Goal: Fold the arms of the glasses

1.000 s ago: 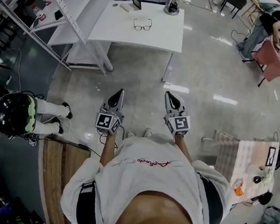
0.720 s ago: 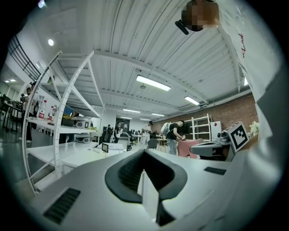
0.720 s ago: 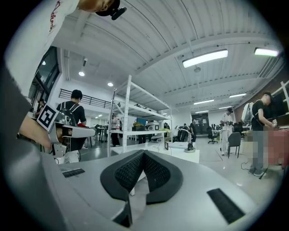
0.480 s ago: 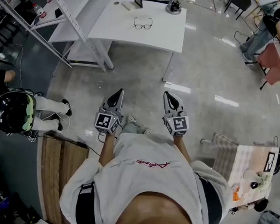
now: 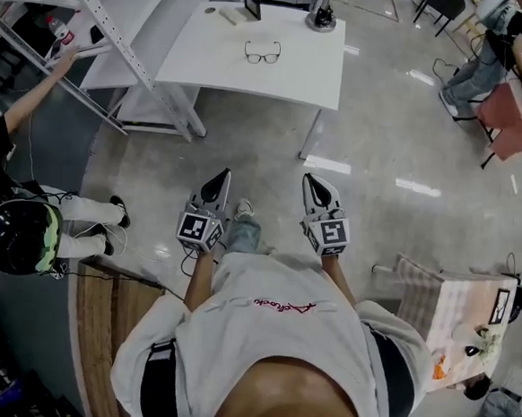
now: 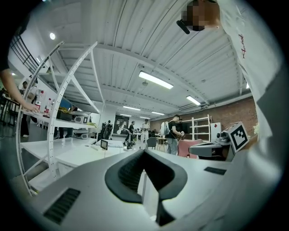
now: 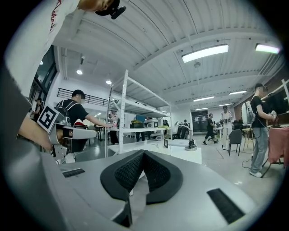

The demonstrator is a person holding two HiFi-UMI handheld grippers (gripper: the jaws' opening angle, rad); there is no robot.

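Left tool and right tool, both pressed together and empty, hang well apart from the seemingly unfolded glasses — arriving shut risks shoving them.

**Open floor ahead, flanks crowded**

Bare floor runs from the person to the white table. A slanted shelving frame and a helmeted bystander crowd the left; a cloth-covered stand sits right. Bare tabletop surrounds the glasses; a small screen and a dark object stand at the far edge.
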